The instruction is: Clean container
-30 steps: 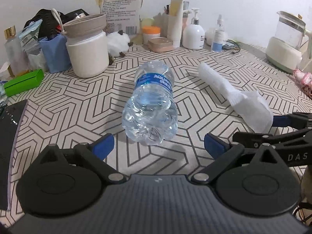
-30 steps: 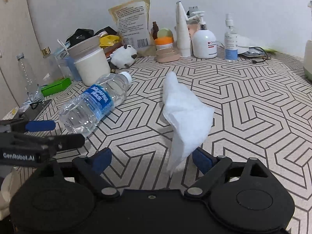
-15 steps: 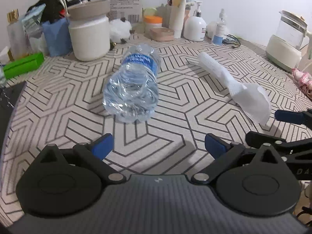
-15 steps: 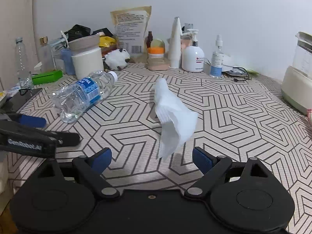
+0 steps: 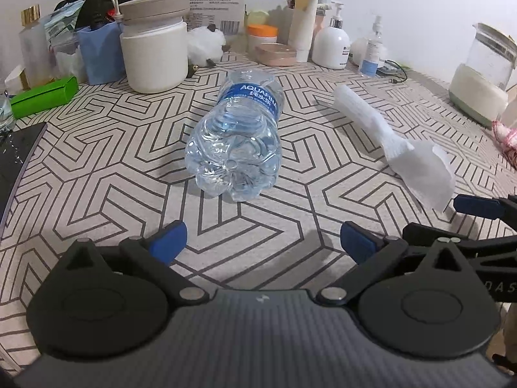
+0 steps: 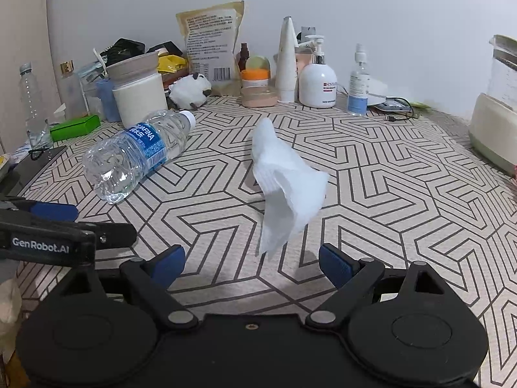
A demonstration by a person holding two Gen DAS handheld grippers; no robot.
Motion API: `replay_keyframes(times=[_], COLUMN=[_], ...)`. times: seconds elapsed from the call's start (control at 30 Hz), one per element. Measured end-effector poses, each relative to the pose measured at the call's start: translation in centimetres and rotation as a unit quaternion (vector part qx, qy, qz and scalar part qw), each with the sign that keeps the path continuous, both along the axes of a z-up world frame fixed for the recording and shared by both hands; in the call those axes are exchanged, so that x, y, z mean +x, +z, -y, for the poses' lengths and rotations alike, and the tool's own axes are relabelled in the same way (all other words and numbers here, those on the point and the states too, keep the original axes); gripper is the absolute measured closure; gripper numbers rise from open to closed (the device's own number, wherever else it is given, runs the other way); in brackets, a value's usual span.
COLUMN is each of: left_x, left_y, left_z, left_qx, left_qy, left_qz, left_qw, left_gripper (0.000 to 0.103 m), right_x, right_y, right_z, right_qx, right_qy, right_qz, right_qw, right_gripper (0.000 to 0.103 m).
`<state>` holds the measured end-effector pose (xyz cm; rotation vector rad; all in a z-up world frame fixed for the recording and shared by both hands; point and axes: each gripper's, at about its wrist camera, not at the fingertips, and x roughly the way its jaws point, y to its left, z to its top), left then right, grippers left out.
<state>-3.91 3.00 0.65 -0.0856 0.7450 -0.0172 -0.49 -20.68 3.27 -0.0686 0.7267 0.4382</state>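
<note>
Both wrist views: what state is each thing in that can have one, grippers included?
Aquafina water bottle: lying on its side, cap on, free of both grippers.
White tissue: crumpled, lying on the table, ungripped.
Left gripper: jaws opening, nothing between them.
Right gripper: open, empty, tissue just ahead.
White canister: upright, lid on.
Pump bottle: upright.

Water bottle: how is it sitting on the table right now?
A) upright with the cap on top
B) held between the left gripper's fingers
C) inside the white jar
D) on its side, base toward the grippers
D: the water bottle lies on its side on the patterned table, base facing the open, empty left gripper.
</note>
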Motion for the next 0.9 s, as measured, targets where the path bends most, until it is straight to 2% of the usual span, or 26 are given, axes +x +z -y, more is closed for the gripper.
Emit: replay_keyframes(times=[0.2,0.9], left_x=[-0.1,0.2], left_y=[-0.1,0.1], left_z=[1.4,1.2], left_qx=[0.046,0.037], left_qy=[0.006,0.024], left_qz=[-0.013,-0.029], left_qw=[0.9989,0.9986], left_gripper=[0.000,0.000], right_x=[0.3,0.2], right_y=[-0.4,-1.1], right_z=[0.2,0.5], right_qx=[0.006,0.010], right_qy=[-0.003,0.004], right_qz=[-0.007,0.022], right_qw=[1.000,1.000], right_gripper=[0.010,0.004])
